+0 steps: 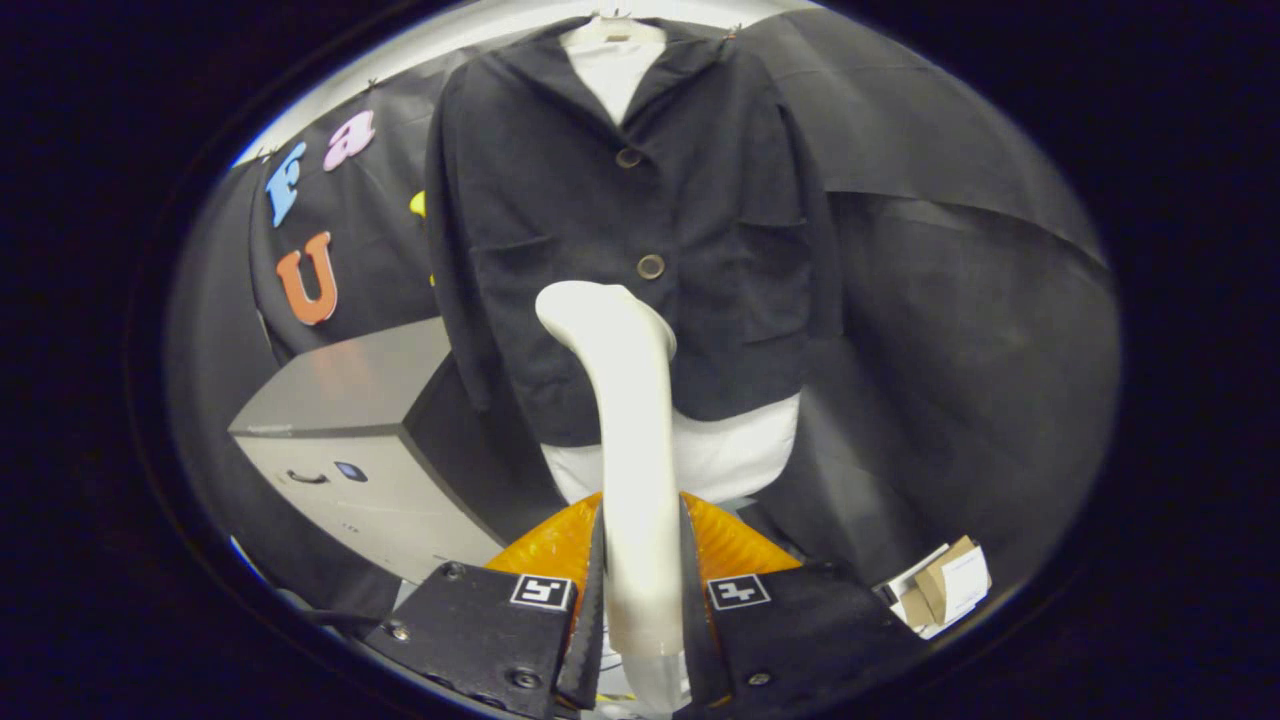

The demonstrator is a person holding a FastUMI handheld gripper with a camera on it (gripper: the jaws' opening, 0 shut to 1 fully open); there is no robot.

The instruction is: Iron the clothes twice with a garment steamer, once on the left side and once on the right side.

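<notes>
The cream plastic garment steamer (628,420) is clamped by the claw (640,610) at lower centre, its head held before the hanging dark buttoned jacket (560,230).

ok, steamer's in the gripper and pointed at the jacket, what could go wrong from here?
1. The gripper is shut on the steamer low on its handle, far from the head; pressing the head into cloth could twist it in the grip.
2. The jacket hangs free on a hanger, so it may swing away instead of flattening.
3. The head sits near the lower button at the centre; a stroke from here could snag it and blur the left and right passes.
</notes>
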